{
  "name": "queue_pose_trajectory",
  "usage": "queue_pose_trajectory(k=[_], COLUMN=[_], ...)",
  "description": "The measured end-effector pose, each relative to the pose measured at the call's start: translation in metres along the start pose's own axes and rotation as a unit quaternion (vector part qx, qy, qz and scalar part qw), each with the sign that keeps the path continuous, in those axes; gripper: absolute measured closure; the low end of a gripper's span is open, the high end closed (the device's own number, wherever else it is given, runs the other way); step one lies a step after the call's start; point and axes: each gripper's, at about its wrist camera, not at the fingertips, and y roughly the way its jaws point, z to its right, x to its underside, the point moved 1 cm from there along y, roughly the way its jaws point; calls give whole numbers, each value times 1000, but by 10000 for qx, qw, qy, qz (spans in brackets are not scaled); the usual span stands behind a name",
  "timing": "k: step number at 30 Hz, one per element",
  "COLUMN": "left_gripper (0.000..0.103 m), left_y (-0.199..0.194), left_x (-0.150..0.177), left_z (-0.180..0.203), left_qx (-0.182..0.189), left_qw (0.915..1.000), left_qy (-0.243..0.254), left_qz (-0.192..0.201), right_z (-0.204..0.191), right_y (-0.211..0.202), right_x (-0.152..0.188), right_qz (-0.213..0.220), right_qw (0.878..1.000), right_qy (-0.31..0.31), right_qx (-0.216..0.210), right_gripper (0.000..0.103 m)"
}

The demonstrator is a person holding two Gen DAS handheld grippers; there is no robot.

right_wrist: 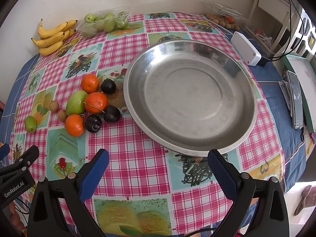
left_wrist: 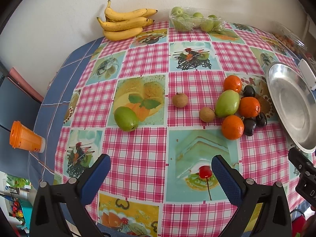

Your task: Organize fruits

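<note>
step: none begun, steel dish (right_wrist: pixel 190 102) empty | left gripper (left_wrist: pixel 161 174) and right gripper (right_wrist: pixel 158 165) spread wide, holding nothing | next: likely reach centre-left fruit cluster, nearest tangerine (right_wrist: pixel 74 125)

Home dining corner: fruit-print checked tablecloth (left_wrist: pixel 138 138) over round table by plain wall; bananas (left_wrist: pixel 124 22) upper left, phone (right_wrist: pixel 296 100) right edge.
</note>
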Motion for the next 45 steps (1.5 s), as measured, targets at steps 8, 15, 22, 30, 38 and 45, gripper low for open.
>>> queue_pose_trajectory(k=[8, 15, 22, 30, 38, 45], left_gripper=[0, 0, 0, 0, 0, 0], left_y=[0, 1, 2, 2, 2, 7], left_x=[1, -1, -2, -1, -2, -5], left_z=[0, -1, 0, 0, 0, -11], left_qx=[2, 1, -4, -4, 1, 137], left_qw=[10000, 10000, 10000, 10000, 10000, 9992], left_qy=[-3, -4, -7, -7, -11, -297], left_qz=[-29, -45, -69, -71, -83, -215], right_z=[-1, -1, -2, -2, -2, -3], right_y=[0, 0, 0, 1, 1, 0], right_x=[0, 0, 0, 0, 0, 0], right_qz=[-2, -8, -7, -10, -9, 6], right_qw=[10000, 10000, 10000, 10000, 10000, 10000], right_qy=[-3, -7, -8, -11, -17, -22], right_qx=[6, 7, 12, 16, 19, -97], right_gripper=[3, 3, 3, 3, 3, 3])
